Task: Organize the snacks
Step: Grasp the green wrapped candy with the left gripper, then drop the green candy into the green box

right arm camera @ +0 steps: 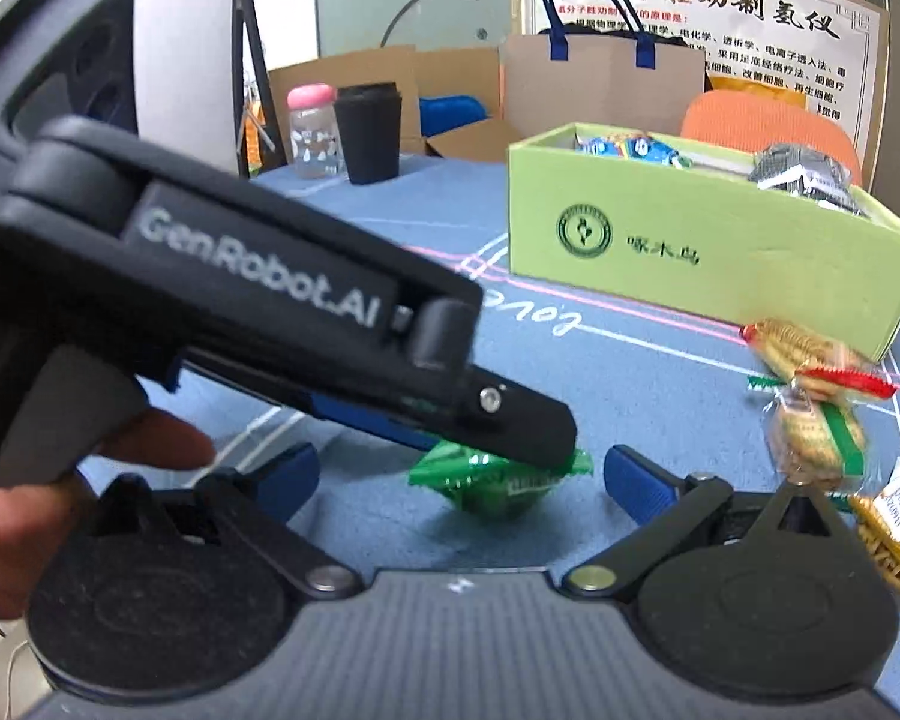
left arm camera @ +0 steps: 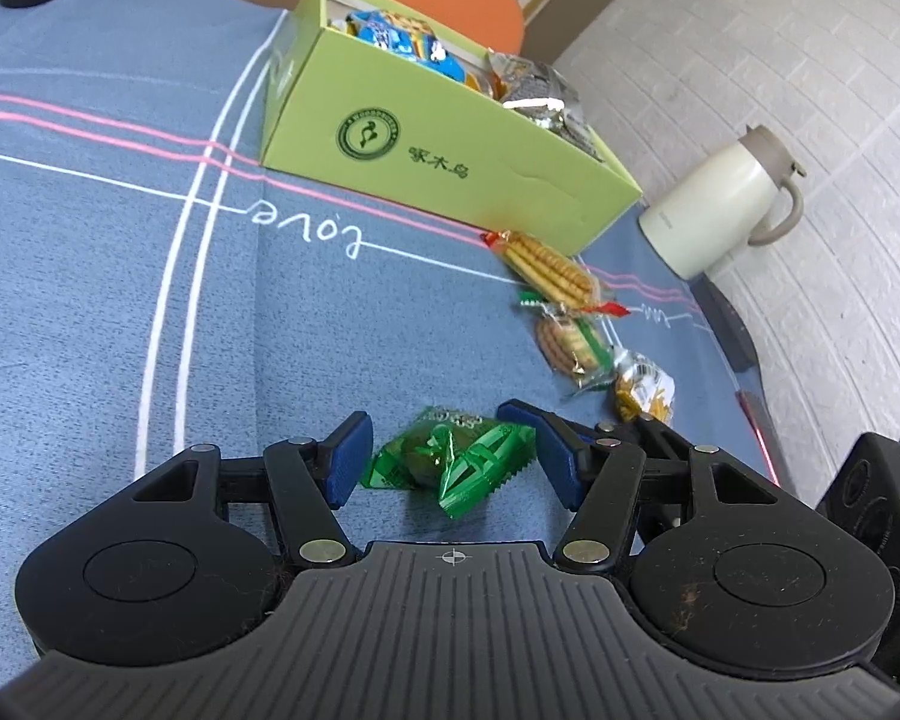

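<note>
Sorting partly done: green box point(left arm camera: 450, 162) holds several packets; green candy point(left arm camera: 450, 462), well short of it, sits untouched between my half-open left gripper point(left arm camera: 444, 459). Right gripper point(right arm camera: 462, 480) empty, half-open. Three packets remain near the box.

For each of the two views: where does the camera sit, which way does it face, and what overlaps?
Left wrist: on the left gripper, angled down at the green-wrapped snack lying untouched between its open jaws; the right gripper shows at the right edge.
Right wrist: on the right gripper, facing the same snack; the left gripper and a hand cross in front.
Shared: the snack, light green cardboard box, blue tablecloth.
</note>
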{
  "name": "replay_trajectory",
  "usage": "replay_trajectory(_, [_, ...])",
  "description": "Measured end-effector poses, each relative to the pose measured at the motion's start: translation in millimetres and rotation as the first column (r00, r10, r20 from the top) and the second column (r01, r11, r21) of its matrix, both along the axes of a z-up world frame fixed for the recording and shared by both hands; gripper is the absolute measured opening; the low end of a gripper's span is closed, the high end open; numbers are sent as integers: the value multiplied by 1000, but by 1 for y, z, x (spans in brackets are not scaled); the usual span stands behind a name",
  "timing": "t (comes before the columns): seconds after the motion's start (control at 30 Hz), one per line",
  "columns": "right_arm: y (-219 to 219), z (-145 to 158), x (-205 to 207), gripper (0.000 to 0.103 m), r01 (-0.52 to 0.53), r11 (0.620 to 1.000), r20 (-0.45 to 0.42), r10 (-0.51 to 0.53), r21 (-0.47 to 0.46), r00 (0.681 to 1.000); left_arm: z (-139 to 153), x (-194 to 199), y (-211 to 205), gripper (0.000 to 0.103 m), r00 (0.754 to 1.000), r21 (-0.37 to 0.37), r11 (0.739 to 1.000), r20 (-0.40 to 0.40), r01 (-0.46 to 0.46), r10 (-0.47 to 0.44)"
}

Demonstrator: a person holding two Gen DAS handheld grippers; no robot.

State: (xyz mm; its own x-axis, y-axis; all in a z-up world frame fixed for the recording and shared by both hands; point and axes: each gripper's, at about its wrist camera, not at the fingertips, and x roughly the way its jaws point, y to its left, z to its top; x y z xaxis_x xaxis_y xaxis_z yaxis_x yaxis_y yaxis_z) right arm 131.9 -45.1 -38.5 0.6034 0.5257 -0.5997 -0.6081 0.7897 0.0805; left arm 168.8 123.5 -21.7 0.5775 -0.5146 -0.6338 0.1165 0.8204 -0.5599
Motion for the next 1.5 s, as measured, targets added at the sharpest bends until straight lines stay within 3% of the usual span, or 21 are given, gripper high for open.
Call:
replay_trajectory(0.03, [0, 0, -3, 66, 7, 1000, 28, -7, -9, 1000, -3, 1, -2, 34, 1000, 2, 1000, -9, 16, -16])
replay_trajectory(0.1, [-3, 3, -3, 60, 17, 1000, 14, -17, -10, 1000, -5, -2, -6, 22, 1000, 26, 999, 10, 25, -25])
replay_trajectory(0.13, [-5, 3, -1, 56, 19, 1000, 11, -19, -8, 1000, -4, -4, -7, 21, 999, 41, 999, 20, 29, -30])
replay_trajectory(0.4, [-2, 6, 1, 56, 31, 999, 18, -31, -12, 999, -1, -2, -5, 20, 999, 45, 999, 33, 17, -18])
replay_trajectory(0.7, [-5, 33, 14, 59, 47, 999, 107, -46, -3, 993, 29, 9, -10, 20, 991, 48, 999, 129, 22, -28])
replay_trajectory(0.8, [-7, 46, 34, 60, 50, 999, 150, -47, -14, 988, 41, 30, -14, 20, 991, 45, 999, 128, 27, -32])
replay_trajectory(0.9, [-9, 74, 68, 64, 69, 997, 258, -60, -27, 964, 71, 67, -19, 20, 978, 33, 998, 198, 54, -59])
replay_trajectory(0.97, [-12, 88, 102, 66, 84, 996, 286, -76, -15, 955, 91, 99, -24, 20, 968, 28, 998, 241, 61, -66])
replay_trajectory(1.1, [-17, 92, 171, 67, 104, 995, 243, -104, 13, 965, 107, 162, -36, 21, 958, 75, 996, 278, 57, -75])
replay_trajectory(1.23, [-9, 65, 213, 67, 128, 992, 160, -125, -4, 979, 84, 211, -43, 21, 974, 121, 992, 214, 46, -72])
replay_trajectory(1.37, [-8, 45, 230, 68, 121, 992, 74, -124, 44, 990, 57, 228, -44, 21, 985, 179, 983, 155, 46, -74])
replay_trajectory(1.43, [-6, 47, 230, 69, 120, 992, 83, -122, 30, 989, 56, 228, -38, 28, 985, 162, 986, 159, 43, -70])
replay_trajectory(1.5, [-2, 49, 229, 79, 108, 994, 95, -110, 22, 989, 58, 227, -36, 36, 982, 168, 985, 177, 33, -64])
